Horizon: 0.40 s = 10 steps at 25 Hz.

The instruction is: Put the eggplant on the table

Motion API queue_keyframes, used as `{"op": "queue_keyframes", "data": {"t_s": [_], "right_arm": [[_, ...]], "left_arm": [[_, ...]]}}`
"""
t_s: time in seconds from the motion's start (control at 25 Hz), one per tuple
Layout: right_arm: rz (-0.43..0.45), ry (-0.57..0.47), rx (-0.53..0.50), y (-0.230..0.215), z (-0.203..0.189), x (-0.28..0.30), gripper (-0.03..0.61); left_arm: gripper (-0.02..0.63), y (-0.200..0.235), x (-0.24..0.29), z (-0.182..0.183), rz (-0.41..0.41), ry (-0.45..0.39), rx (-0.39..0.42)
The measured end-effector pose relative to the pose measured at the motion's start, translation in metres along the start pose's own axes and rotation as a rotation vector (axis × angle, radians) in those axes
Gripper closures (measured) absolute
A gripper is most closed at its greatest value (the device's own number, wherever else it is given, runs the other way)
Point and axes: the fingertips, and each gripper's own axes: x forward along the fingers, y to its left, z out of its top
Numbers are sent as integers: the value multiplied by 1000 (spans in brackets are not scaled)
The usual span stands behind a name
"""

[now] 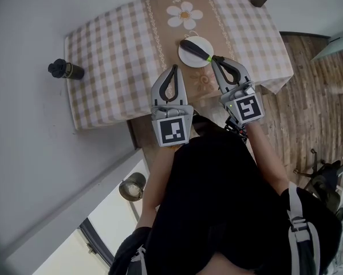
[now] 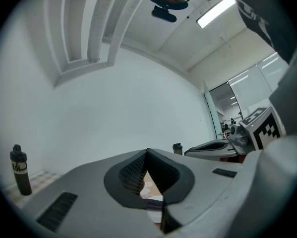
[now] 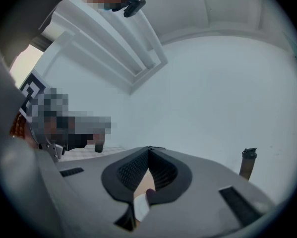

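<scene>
The table (image 1: pixel 114 56) in its checked cloth is sitting below you. You are holding the left gripper (image 1: pixel 173 67) over it with jaws pressed together on nothing. The right gripper (image 1: pixel 215 59) is likewise closed and empty. Just beside its tip, the white plate (image 1: pixel 188 57) is carrying the eggplant (image 1: pixel 194 48).

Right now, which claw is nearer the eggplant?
Right: the right claw is at the eggplant stem end; the left claw sits just off the plate rim.

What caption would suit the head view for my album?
Left gripper and right gripper, both shut, near an eggplant on a white plate.
</scene>
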Motion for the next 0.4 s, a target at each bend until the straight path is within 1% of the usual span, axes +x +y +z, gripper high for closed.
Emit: {"op": "queue_keyframes", "data": {"t_s": [0.16,0.4], "right_arm": [[8,3,-2,15,-3,-25,573],[6,21,-18,9,-10,-6,574]], "left_arm": [[612,-13,-32,2,13,-2,4],[612,-1,-26,-4,26,4,-5]]}}
